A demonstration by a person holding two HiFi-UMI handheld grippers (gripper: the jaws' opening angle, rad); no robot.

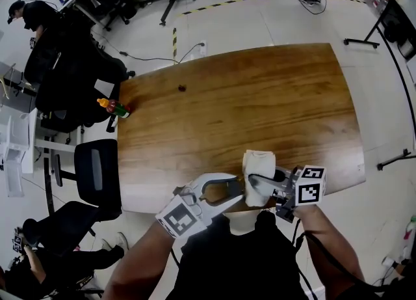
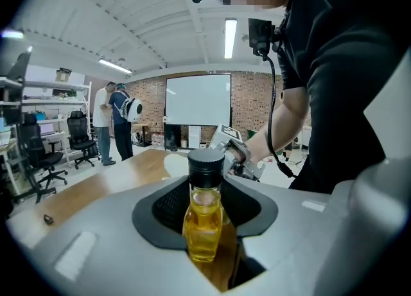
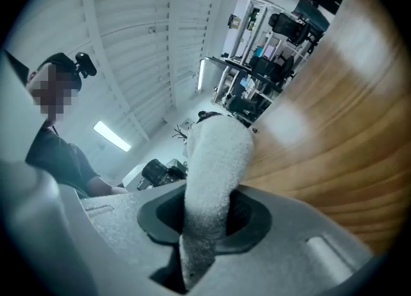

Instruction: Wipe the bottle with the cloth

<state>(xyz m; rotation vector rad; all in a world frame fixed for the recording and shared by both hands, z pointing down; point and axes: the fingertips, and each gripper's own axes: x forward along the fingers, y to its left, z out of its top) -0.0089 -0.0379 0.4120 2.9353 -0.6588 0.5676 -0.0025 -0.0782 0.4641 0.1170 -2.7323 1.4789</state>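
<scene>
Spanning the head view, the wooden table (image 1: 260,97) lies under both grippers at its near edge. The right gripper (image 1: 255,188) is clamped on the white cloth (image 1: 259,162); the left gripper (image 1: 229,190) grasps the yellow bottle (image 2: 204,221) upright. Cloth and bottle possibly touch; contact is hidden.

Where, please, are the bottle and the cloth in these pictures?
bottle (image 2: 204,227), left gripper view, on its yellow body below the black cap.
cloth (image 3: 215,173), right gripper view, on the middle of its white fold.
</scene>
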